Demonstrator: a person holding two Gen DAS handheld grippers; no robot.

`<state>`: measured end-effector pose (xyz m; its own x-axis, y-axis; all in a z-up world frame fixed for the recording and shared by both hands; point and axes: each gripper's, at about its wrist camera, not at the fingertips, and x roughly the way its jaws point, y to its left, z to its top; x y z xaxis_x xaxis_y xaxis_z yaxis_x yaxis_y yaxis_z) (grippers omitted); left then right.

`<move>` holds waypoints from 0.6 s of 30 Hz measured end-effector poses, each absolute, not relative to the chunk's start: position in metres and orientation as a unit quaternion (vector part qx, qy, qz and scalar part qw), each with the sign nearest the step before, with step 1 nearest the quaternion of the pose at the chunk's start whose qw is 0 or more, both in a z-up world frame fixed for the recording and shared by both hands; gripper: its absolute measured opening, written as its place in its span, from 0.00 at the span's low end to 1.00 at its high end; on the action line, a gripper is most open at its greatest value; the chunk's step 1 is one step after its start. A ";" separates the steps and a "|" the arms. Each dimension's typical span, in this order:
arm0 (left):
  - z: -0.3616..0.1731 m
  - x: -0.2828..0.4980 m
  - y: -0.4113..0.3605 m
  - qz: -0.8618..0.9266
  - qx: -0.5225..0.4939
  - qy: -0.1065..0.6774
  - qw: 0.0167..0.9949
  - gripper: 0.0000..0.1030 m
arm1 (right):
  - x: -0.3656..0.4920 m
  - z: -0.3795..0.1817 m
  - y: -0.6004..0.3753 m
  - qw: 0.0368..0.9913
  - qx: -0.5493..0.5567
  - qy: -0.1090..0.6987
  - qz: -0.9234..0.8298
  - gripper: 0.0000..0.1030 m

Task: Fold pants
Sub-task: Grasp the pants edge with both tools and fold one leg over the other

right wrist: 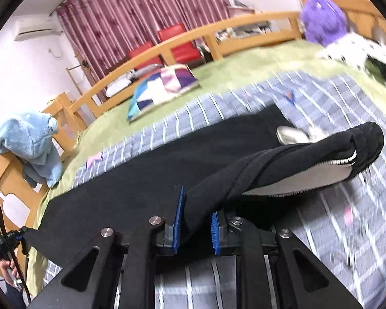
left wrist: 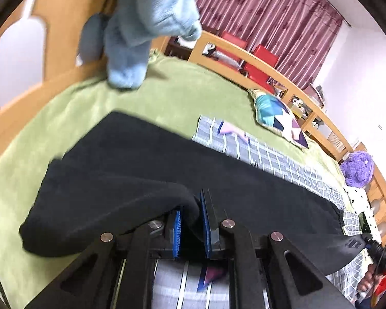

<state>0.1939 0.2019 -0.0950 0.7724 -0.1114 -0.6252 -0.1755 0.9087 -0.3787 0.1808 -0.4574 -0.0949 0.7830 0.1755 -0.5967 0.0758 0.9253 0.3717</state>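
Observation:
The black pants (left wrist: 146, 159) lie stretched across a grey checked sheet on a green bed. My left gripper (left wrist: 191, 221) is shut on a raised fold of the pants near one end. My right gripper (right wrist: 196, 221) is shut on the pants (right wrist: 146, 164) at the waistband end, which is lifted and twisted; its white lining (right wrist: 303, 180) and striped band show. The other gripper is visible at the far edge of each view, holding the same cloth.
A patterned cushion (left wrist: 280, 118) lies on the green blanket (left wrist: 64, 118). A blue plush (right wrist: 31, 141) hangs on the wooden bed rail (right wrist: 187, 43). A purple plush (left wrist: 357, 167) and a spotted cloth sit by the bed's end. Red chairs stand beyond.

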 end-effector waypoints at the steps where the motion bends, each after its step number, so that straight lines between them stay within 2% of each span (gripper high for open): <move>1: -0.091 0.208 0.200 0.019 -0.206 0.334 0.920 0.13 | 0.190 -0.090 -0.456 0.926 0.191 0.324 0.029 0.18; 7: -0.096 0.290 0.195 0.043 -0.172 0.322 0.930 0.13 | 0.278 -0.085 -0.447 0.929 0.169 0.328 0.020 0.18; 10: -0.125 0.335 0.196 0.051 -0.162 0.348 0.922 0.14 | 0.324 -0.106 -0.451 0.920 0.182 0.348 0.010 0.18; 12: -0.143 0.353 0.193 0.063 -0.155 0.372 0.913 0.16 | 0.350 -0.129 -0.451 0.907 0.190 0.376 -0.004 0.23; 15: -0.163 0.364 0.191 0.070 -0.151 0.404 0.899 0.24 | 0.371 -0.154 -0.447 0.897 0.179 0.404 -0.020 0.34; 18: -0.156 0.347 0.194 0.044 -0.183 0.384 0.904 0.43 | 0.356 -0.152 -0.446 0.904 0.181 0.386 -0.020 0.48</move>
